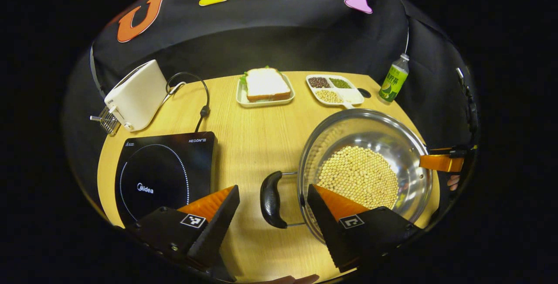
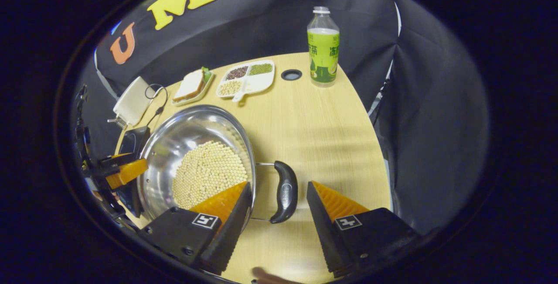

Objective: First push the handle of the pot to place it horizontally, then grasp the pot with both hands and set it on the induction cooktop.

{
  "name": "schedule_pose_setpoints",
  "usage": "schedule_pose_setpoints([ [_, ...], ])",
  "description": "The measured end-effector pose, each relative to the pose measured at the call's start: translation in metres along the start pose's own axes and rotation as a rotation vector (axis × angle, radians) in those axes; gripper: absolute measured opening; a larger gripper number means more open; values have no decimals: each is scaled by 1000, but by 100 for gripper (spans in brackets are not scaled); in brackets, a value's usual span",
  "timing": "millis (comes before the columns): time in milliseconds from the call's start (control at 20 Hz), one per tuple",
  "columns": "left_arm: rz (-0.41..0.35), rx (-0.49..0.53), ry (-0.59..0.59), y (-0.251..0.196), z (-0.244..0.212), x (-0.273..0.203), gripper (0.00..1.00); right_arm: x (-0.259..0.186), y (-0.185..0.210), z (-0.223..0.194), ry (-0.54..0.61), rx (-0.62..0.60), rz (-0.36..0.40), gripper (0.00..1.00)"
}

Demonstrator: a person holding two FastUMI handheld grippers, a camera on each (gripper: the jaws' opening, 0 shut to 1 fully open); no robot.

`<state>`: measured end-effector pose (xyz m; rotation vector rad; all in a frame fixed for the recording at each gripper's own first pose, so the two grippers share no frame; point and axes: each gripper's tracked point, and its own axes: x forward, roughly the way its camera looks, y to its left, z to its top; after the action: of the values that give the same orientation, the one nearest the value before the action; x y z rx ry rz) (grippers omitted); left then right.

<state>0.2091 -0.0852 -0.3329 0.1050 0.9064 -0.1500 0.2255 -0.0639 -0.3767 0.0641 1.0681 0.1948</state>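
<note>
A steel pot (image 1: 370, 124) holding soybeans (image 1: 357, 175) stands on the wooden table, to the right of the black induction cooktop (image 1: 165, 170). Its near black handle (image 1: 271, 199) lies between the fingers of my open left gripper (image 1: 273, 192), untouched on both sides. In the right gripper view the pot (image 2: 183, 131) is at the left, and its other black handle (image 2: 285, 190) sits inside my open right gripper (image 2: 279, 188). One right finger overlaps the pot's rim. Each gripper shows at the pot's far side in the other's view: the right gripper (image 1: 440, 162) and the left gripper (image 2: 126, 170).
A white toaster (image 1: 135, 94) with a black cord stands behind the cooktop. At the back of the table (image 1: 253, 144) are a sandwich tray (image 1: 265, 85), a divided dish of beans (image 1: 333, 88) and a green bottle (image 2: 323, 48). The table edge drops off just right of the right gripper.
</note>
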Motion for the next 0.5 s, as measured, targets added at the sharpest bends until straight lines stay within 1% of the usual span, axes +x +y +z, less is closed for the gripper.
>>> schedule_pose_setpoints([
  [50, 0, 0, 13, -2, -3, 2, 95, 1, 0, 0, 6, 2, -5, 87],
  [100, -1, -1, 19, -2, -4, 3, 92, 2, 3, 0, 9, 1, 6, 87],
  [200, -12, -13, 23, -4, -4, 4, 88, 1, 7, 1, 16, 6, 10, 76],
  [250, -25, -27, 32, -5, -5, 4, 89, -1, 7, 0, 24, 7, 9, 75],
  [300, -46, -41, 38, -10, -6, 6, 84, 2, 7, 0, 28, 8, 4, 67],
  [350, -69, -45, 42, -14, -6, 6, 81, 1, 7, 0, 31, 6, 0, 65],
  [400, -70, -41, 41, -14, -3, 1, 75, 1, 8, 0, 35, 6, -3, 65],
  [450, -66, -31, 42, -13, -5, 4, 64, 1, 8, 0, 37, 3, -4, 65],
  [500, -63, -27, 42, -12, -5, 4, 74, 1, 8, 0, 37, 3, -5, 63],
])
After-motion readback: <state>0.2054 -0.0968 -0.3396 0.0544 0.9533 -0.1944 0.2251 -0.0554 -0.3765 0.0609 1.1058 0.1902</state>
